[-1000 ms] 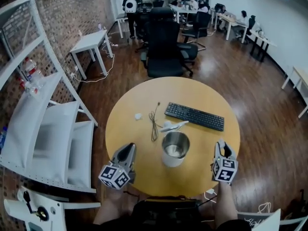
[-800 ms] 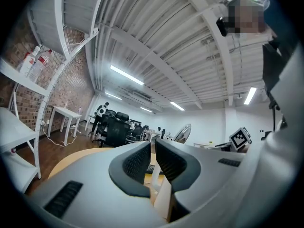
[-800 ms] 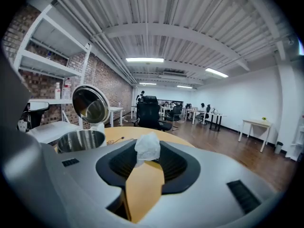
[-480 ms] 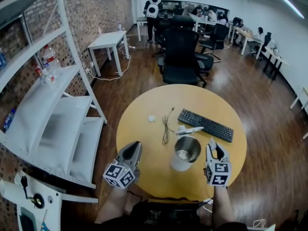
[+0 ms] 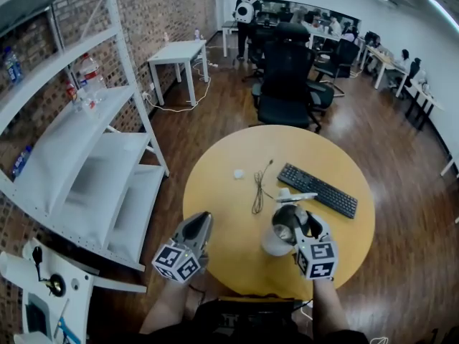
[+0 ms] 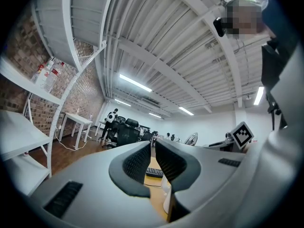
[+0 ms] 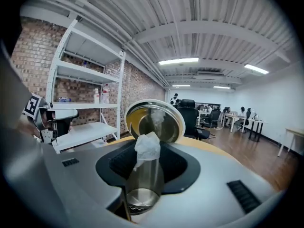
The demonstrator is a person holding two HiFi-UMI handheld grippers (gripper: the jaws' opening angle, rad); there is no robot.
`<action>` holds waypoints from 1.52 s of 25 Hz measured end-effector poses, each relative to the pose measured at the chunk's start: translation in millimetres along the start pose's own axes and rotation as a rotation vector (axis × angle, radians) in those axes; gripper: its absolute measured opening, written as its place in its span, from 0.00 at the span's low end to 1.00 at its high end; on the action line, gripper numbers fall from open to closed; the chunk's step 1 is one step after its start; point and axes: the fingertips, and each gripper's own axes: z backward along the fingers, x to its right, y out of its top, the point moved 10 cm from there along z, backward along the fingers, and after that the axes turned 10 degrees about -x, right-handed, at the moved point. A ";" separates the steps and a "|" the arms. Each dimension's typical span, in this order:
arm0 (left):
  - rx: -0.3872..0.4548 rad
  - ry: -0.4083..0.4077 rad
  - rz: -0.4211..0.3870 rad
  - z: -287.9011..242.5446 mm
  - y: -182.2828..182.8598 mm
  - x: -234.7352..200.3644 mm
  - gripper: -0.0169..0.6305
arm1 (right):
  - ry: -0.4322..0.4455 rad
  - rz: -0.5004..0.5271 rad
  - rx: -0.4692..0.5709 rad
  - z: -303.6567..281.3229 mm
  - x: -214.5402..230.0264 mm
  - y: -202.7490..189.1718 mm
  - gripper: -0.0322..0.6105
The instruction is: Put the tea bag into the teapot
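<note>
A teapot (image 5: 275,244) with a white body and a steel rim stands on the round wooden table (image 5: 215,213), in front of the keyboard. My right gripper (image 5: 304,221) hangs at the pot's right rim, shut on a white crumpled tea bag (image 7: 148,145). In the right gripper view (image 7: 148,152) the round open mouth of the teapot (image 7: 154,120) sits just beyond the bag. Something shiny shows between the jaws below the bag; I cannot tell what it is. My left gripper (image 5: 199,226) hovers over the table's near left, shut and empty (image 6: 153,148).
A black keyboard (image 5: 318,190), a long white object (image 5: 294,196), a dark cable (image 5: 258,192) and a small white bit (image 5: 239,173) lie on the table. A white shelf rack (image 5: 79,170) stands left. An office chair (image 5: 287,84) is behind the table.
My right gripper has moved left from the table's right edge to the teapot's rim. The left gripper has stayed put. The head view has shifted.
</note>
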 end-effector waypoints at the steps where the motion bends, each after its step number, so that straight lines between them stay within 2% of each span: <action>1: 0.001 0.004 -0.001 2.2 0.6 -0.6 0.07 | 0.006 0.008 0.005 -0.7 -2.7 2.5 0.28; 5: -0.006 0.017 0.006 7.4 -2.0 -2.7 0.07 | 0.007 0.031 0.000 -8.1 -3.8 1.8 0.28; 11: 0.002 0.051 -0.005 12.7 -2.1 -4.5 0.07 | 0.001 0.012 -0.032 -14.9 -1.8 -5.3 0.28; 13: 0.001 0.051 -0.006 13.1 -1.4 -4.8 0.07 | 0.002 -0.007 -0.041 -17.0 1.2 -9.4 0.41; 15: 0.000 0.051 -0.007 14.0 -1.7 -5.0 0.07 | -0.004 -0.027 -0.035 -17.1 4.3 -13.0 0.42; 21: -0.003 0.040 -0.007 13.1 -2.8 -4.2 0.07 | -0.032 -0.080 0.038 -1.7 14.8 -14.7 0.42; 25: 0.002 0.034 -0.009 11.6 -2.2 -6.5 0.07 | -0.044 -0.104 0.128 18.2 27.1 -23.4 0.42; 31: 0.020 0.029 0.006 8.5 -0.7 -14.5 0.07 | -0.129 -0.132 0.188 56.9 44.2 -28.3 0.42; 38: 0.028 -0.006 -0.009 11.2 3.5 -11.1 0.07 | -0.192 -0.196 0.313 105.6 63.1 -52.9 0.36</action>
